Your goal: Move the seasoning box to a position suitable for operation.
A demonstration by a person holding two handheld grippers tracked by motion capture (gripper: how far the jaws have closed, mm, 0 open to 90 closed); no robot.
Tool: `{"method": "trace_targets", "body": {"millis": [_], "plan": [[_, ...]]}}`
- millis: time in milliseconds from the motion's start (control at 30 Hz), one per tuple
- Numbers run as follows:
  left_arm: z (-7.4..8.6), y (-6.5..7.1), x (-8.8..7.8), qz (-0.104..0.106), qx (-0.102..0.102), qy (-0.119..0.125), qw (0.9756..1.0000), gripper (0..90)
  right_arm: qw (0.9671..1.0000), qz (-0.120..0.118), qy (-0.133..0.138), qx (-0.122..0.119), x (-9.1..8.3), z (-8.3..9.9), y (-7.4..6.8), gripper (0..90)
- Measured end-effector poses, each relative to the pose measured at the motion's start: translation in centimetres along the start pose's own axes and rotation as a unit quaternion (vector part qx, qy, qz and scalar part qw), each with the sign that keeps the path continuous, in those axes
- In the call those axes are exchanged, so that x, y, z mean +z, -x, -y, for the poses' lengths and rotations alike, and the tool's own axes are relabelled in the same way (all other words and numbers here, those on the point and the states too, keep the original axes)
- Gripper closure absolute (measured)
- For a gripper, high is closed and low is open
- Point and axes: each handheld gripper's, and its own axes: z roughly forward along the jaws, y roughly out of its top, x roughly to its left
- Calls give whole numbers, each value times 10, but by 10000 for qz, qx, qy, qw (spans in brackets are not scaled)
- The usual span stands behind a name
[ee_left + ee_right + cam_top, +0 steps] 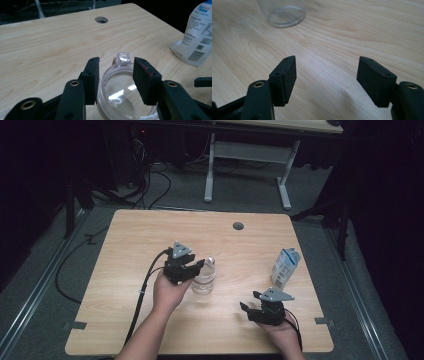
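The left gripper (197, 266) has its jaws closed around the clear bottle (204, 279) near the table's (130, 235) middle; the lift remains. The right gripper (246, 309), jaws apart and holding nothing, rests near the front edge, well apart from the carton (285, 268).

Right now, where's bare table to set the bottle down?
Widest free patch: the far half of the table, from the left edge across to the grommet hole. Also free: the near-left corner, left of the left gripper. Crowded: the near-right, where the bottle, right gripper and carton sit close.
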Motion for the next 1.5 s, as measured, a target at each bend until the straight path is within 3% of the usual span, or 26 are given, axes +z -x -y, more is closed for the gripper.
{"method": "trace_targets", "body": {"millis": [200,367,500,533,600,700,833,967,1500], "plan": [[-5,0,9,-20,-117,28,9999,719,10000,-14,8,6,0,0,0,322],[-9,1,19,-53,-62,-120,9999,808,10000,-42,-5,5,0,0,-1,322],[-13,6,25,-248,143,-141,9995,876,10000,-46,-2,-13,0,0,-1,322],[-14,5,26,-229,76,-125,9996,898,10000,-50,-2,-11,0,-1,-1,322],[-15,5,28,-222,17,-128,9997,899,10000,-55,5,-5,0,-1,-1,321],[-17,7,34,-330,166,-270,9990,900,10000,-61,11,-16,0,-1,-1,321],[-18,8,38,-335,111,-321,9989,900,10000,-62,2,-11,0,-1,-1,321],[-18,10,44,-429,102,-530,9976,899,10000,-66,9,-19,0,-1,-2,320],[-15,11,42,-359,66,-428,9984,900,10000,-72,-22,-50,0,-1,-4,319]]}}
